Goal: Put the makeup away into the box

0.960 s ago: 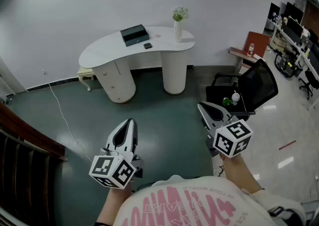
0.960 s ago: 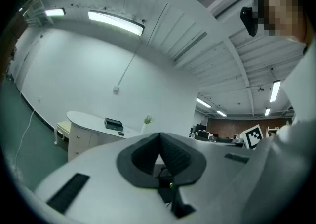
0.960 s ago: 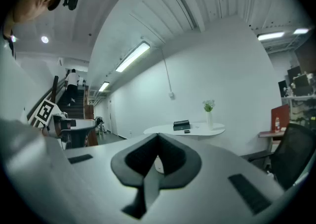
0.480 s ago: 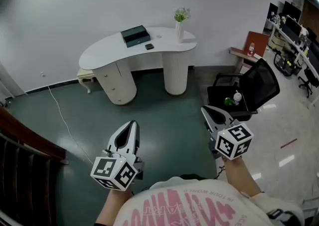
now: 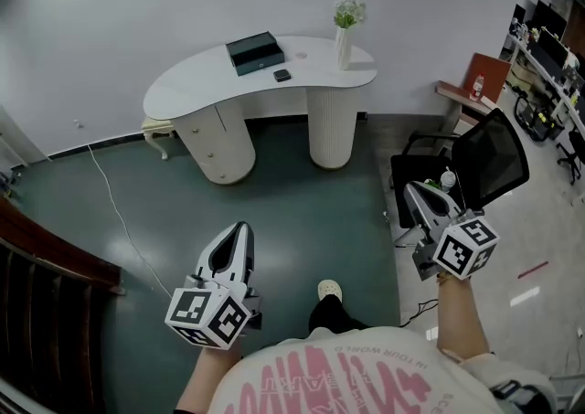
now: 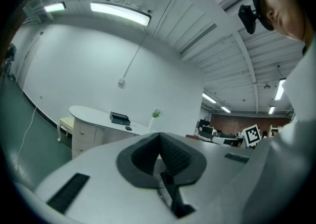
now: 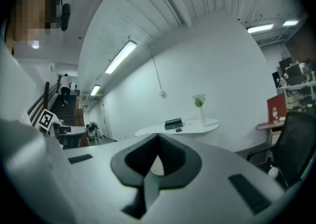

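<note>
Makeup (image 5: 282, 76) lies by the box (image 5: 255, 52) on the far table (image 5: 183, 92); left gripper (image 5: 239, 229) and right gripper (image 5: 414, 189), pressed together empty, must first approach.

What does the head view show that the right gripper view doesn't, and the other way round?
Only the head view: a shoe and a white cable on the floor. Only the right gripper view: ceiling lights, a staircase, and that gripper's fingers shut together, empty. Both: the white table, the dark box, the vase and the black chair.
</note>
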`<control>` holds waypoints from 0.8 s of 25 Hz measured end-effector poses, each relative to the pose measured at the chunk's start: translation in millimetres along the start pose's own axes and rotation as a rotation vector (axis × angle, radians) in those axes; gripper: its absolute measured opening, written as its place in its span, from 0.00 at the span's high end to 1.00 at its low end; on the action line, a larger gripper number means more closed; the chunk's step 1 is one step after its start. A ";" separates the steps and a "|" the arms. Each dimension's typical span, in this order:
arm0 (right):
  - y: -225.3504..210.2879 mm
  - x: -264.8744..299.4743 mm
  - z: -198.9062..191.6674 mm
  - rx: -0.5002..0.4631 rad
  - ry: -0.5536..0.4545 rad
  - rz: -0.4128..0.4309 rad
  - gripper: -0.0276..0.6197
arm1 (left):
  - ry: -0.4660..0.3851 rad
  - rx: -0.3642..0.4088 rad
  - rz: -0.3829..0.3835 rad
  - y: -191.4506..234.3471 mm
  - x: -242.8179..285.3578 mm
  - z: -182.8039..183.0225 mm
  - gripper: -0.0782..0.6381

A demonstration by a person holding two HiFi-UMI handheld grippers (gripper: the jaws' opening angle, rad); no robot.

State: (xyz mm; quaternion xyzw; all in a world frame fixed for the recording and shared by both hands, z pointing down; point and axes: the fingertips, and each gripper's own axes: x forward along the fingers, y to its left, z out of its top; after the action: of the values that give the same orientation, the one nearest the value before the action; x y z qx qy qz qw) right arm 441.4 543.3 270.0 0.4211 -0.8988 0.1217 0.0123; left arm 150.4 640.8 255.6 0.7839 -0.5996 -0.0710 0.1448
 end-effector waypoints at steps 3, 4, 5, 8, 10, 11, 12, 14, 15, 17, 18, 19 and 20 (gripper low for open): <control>-21.8 35.2 24.1 -0.048 0.005 0.051 0.95 | -0.004 -0.005 0.017 11.3 39.4 10.8 0.89; -28.1 47.7 33.6 -0.058 0.010 0.069 0.96 | -0.011 -0.010 0.018 13.5 54.4 16.3 0.89; -32.9 60.5 43.7 -0.065 0.014 0.088 0.95 | -0.020 -0.020 0.016 15.0 69.9 22.4 0.89; -41.3 99.7 69.9 -0.106 0.028 0.131 0.95 | -0.055 -0.053 0.006 17.8 113.6 39.7 0.89; -46.2 125.0 81.7 -0.133 0.029 0.151 0.95 | -0.072 -0.056 0.007 18.7 139.0 47.5 0.89; -48.5 137.0 85.2 -0.137 0.029 0.163 0.95 | -0.079 -0.053 0.008 19.2 150.7 49.8 0.89; -50.5 148.1 86.9 -0.135 0.030 0.175 0.95 | -0.084 -0.051 0.008 19.7 161.6 51.4 0.89; -53.9 167.3 84.6 -0.127 0.038 0.199 0.95 | -0.095 -0.048 0.007 20.7 180.6 52.0 0.89; -55.4 175.4 80.9 -0.124 0.048 0.210 0.95 | -0.097 -0.047 0.009 21.3 188.2 50.7 0.89; -57.5 189.4 70.2 -0.116 0.074 0.227 0.95 | -0.090 -0.048 0.015 24.0 199.3 45.2 0.89; -57.7 195.6 64.5 -0.110 0.089 0.234 0.95 | -0.082 -0.050 0.019 26.0 203.4 41.6 0.89; -57.2 201.4 59.3 -0.104 0.102 0.243 0.95 | -0.074 -0.054 0.024 28.6 206.9 38.2 0.89; -56.0 206.9 54.7 -0.100 0.114 0.254 0.95 | -0.066 -0.060 0.031 31.9 210.4 35.2 0.89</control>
State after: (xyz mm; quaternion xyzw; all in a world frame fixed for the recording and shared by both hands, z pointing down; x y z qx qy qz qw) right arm 354.9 340.3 254.4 0.2953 -0.9475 0.1012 0.0688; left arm 168.0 426.0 245.3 0.7672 -0.6136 -0.1123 0.1494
